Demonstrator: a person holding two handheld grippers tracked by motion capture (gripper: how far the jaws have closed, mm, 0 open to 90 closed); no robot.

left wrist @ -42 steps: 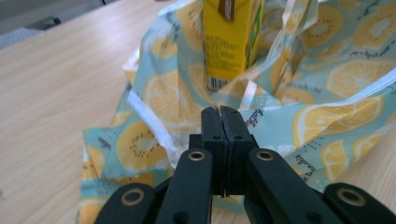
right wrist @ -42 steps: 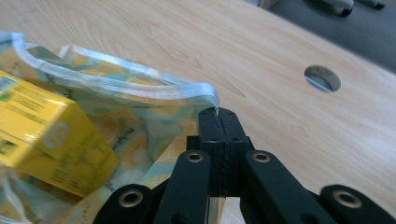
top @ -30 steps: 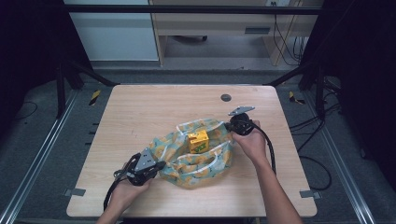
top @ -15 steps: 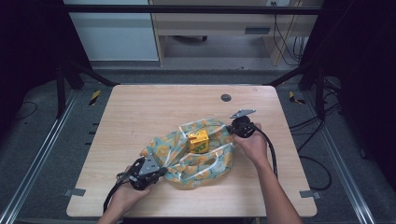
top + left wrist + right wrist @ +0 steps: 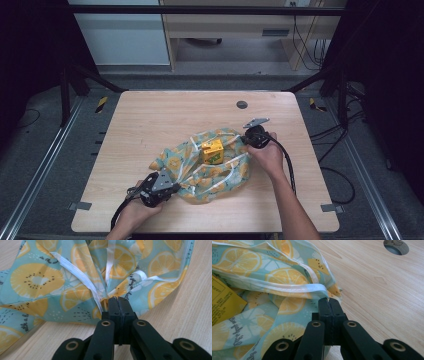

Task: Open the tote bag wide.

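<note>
A teal cloth printed with lemon slices (image 5: 210, 167) lies crumpled on the wooden table (image 5: 150, 120), with a small yellow box (image 5: 213, 151) sitting on its middle. My left gripper (image 5: 172, 189) is at the cloth's near left corner, jaws shut on a bunched fold of the cloth (image 5: 75, 280) with its white hem. My right gripper (image 5: 246, 141) is at the cloth's far right edge, jaws shut on the cloth (image 5: 284, 277) at its white-hemmed edge. The yellow box (image 5: 222, 302) shows at the left of the right gripper view.
A round cable hole (image 5: 242, 104) is in the table near its far right edge, also seen as the hole (image 5: 396, 246) beyond the right gripper. Bare wood surrounds the cloth. Cables trail from both grippers toward the table's near edge.
The right gripper has drawn its edge of the cloth slightly rightward and nearer. The left gripper has pulled its corner a little nearer. The cloth is stretched more between them.
</note>
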